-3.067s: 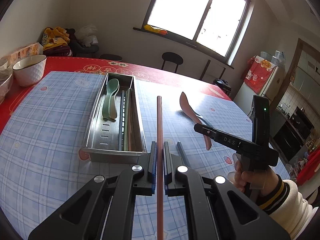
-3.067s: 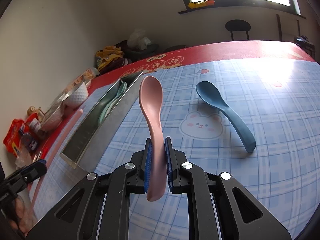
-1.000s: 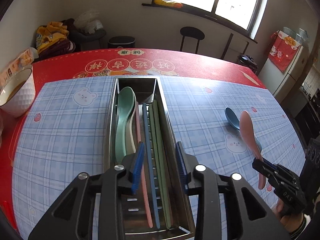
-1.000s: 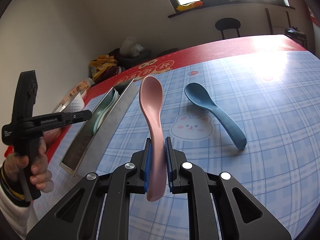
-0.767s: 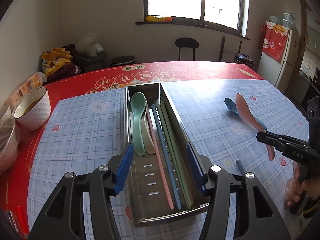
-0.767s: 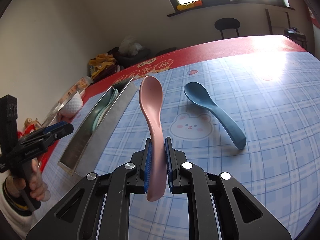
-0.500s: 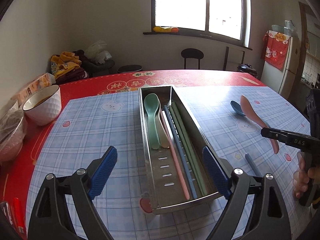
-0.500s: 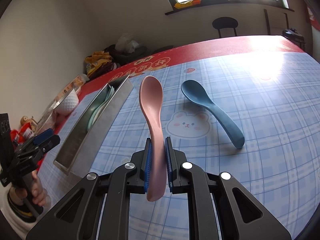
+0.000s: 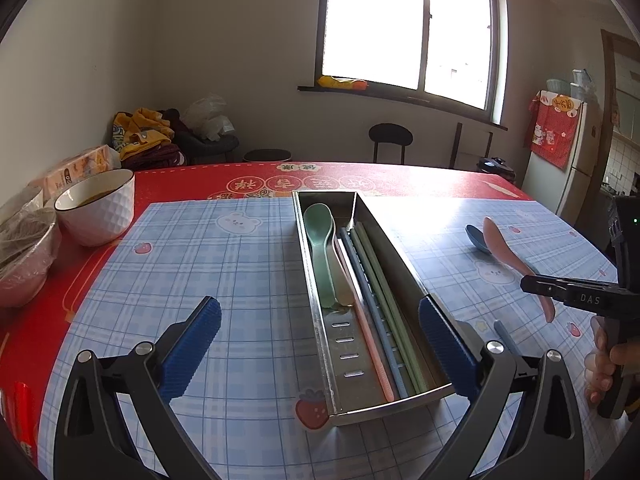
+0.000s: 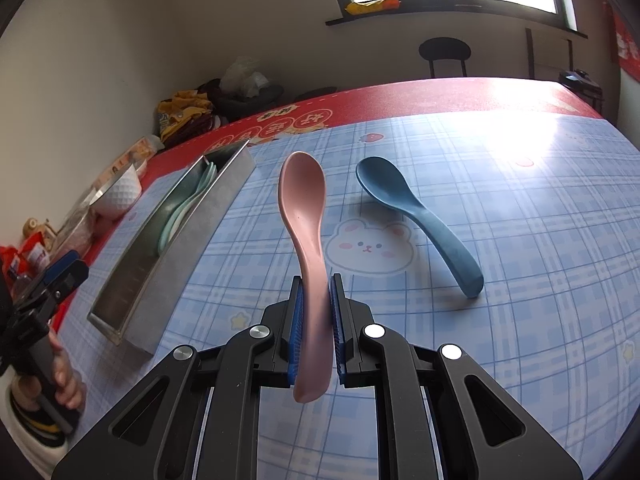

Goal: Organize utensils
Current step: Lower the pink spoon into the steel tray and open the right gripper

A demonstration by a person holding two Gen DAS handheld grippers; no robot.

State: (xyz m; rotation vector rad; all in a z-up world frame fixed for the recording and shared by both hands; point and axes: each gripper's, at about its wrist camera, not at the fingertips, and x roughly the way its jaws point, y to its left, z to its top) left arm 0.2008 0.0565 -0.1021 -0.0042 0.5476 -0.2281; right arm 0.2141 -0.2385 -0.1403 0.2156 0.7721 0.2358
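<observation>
A long steel utensil tray [image 9: 404, 276] lies on the blue checked mat and holds a green spoon [image 9: 320, 240], a pale spoon and pink, blue and green chopsticks [image 9: 376, 300]. My left gripper [image 9: 320, 344] is wide open and empty, just before the tray's near end. My right gripper [image 10: 316, 304] is shut on a pink spoon [image 10: 304, 208] and holds it above the mat, right of the tray [image 10: 176, 248]. A blue spoon [image 10: 416, 220] lies on the mat to the right. In the left wrist view the pink spoon [image 9: 508, 256] shows at the right, with the blue spoon [image 9: 476, 236] behind it.
A white bowl [image 9: 98, 208] and a plastic-covered bowl [image 9: 24, 252] stand at the table's left edge, with snack packets [image 10: 28, 256] nearby. A blue stick [image 9: 506, 336] lies on the mat right of the tray. A stool [image 9: 390, 140] and a fridge [image 9: 568, 160] stand beyond the table.
My left gripper let go of the pink chopstick into the tray, opened wide and drew back. My right gripper keeps the pink spoon and has barely moved.
</observation>
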